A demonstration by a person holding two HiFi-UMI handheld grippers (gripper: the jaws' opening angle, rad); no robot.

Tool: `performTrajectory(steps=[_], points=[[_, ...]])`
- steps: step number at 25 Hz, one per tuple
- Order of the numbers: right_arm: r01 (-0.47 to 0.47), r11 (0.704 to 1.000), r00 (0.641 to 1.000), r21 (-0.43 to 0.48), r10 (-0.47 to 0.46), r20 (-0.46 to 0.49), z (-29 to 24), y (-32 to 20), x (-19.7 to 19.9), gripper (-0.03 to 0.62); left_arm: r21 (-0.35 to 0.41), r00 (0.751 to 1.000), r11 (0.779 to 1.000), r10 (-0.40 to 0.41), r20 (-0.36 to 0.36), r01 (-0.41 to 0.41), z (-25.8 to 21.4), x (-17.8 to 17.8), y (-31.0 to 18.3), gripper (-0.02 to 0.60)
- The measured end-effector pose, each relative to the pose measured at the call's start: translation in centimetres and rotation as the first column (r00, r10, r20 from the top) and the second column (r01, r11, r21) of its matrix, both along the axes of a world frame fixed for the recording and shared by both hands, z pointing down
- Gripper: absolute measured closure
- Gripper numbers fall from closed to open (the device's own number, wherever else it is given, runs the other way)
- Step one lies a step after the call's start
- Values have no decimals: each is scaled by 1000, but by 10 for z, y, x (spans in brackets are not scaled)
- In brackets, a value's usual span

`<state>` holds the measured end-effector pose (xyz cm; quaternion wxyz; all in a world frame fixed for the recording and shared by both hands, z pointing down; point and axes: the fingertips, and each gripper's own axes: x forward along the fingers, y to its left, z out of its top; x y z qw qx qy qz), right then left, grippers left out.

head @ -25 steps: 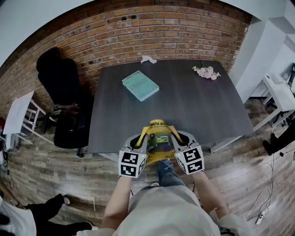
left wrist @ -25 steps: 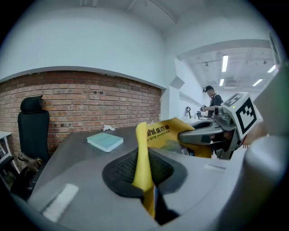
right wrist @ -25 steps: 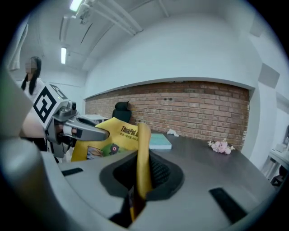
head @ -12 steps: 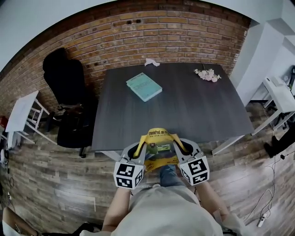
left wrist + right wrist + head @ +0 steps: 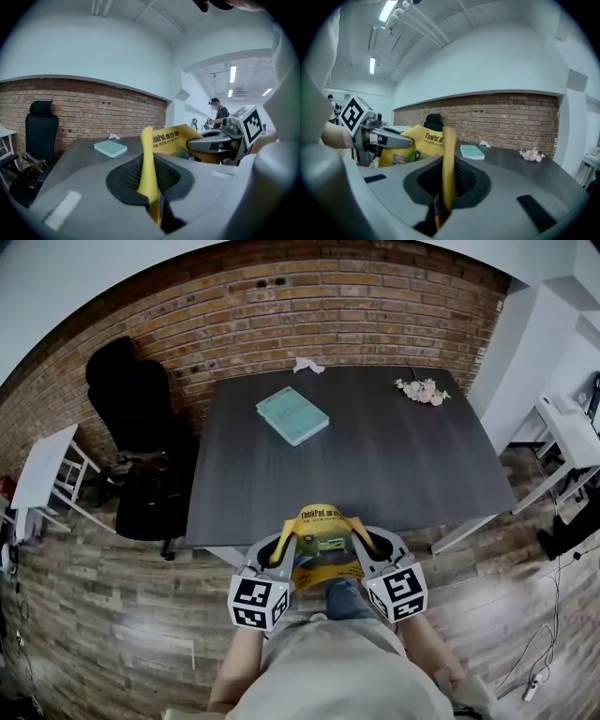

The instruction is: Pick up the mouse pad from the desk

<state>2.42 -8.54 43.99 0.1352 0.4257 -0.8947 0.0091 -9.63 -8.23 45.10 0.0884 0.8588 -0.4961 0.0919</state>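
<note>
The left gripper (image 5: 287,542) and the right gripper (image 5: 359,540) each pinch tight on an opposite edge of the yellow mouse pad (image 5: 323,538), so it arches between them, lifted just off the near edge of the desk (image 5: 375,456).

— What blocks the dark grey wooden tabletop (image 5: 394,465)?
— Only a flat teal book (image 5: 292,415) far-left, crumpled white tissue (image 5: 306,365) and pink flower sprig (image 5: 420,388) at the far edge. Near half lies open.
</note>
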Motion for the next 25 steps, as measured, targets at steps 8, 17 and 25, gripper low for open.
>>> performTrajectory(steps=[8,17,25], points=[[0,1000,1000,-9,0,-5,2,-3,0,571,-5,1000,1000,10,1,-10,1,2,-3,554],[-11,1000,1000,-27,11,8,9,-12,1,571,-11,1000,1000,27,0,-27,6,3,-9,554],[-10,999,1000,-35,10,6,10,-23,-1,571,-12,1000,1000,27,-8,-27,6,1,-21,553]])
